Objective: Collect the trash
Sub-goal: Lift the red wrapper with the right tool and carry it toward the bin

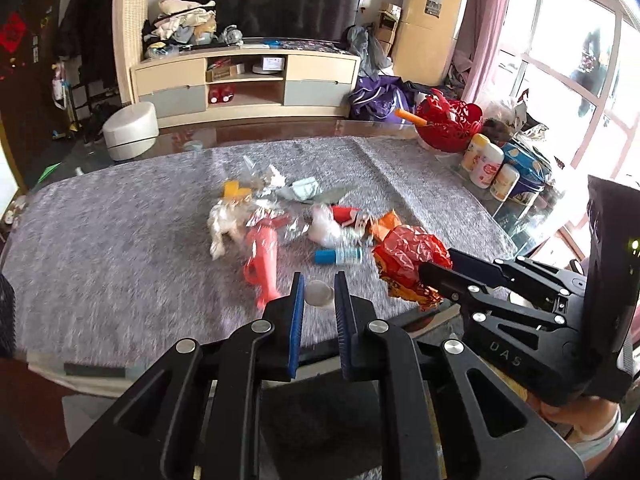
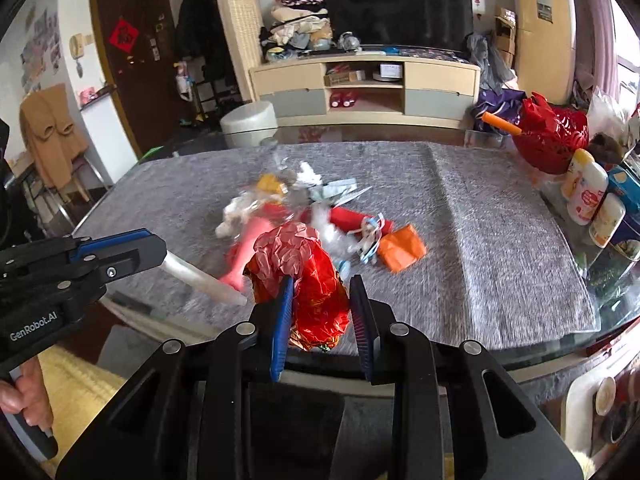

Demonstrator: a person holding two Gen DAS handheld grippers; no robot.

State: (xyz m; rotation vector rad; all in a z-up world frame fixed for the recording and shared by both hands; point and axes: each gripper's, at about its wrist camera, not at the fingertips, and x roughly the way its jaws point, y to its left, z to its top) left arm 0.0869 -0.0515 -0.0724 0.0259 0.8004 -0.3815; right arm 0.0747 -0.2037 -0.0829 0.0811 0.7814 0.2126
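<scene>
Crumpled red-and-gold foil wrapper sits between the blue pads of the right gripper — the left pad presses it while the right pad shows a slight gap, so the grasp looks loose. At the near left, the left gripper is clamped on a pale translucent plastic stick that juts rightward toward the wrapper. Beyond both, near the middle of the grey felt table mat, lies the rest of the litter — a pink plastic toy, an orange paper packet, a small blue-capped tube.
</scene>
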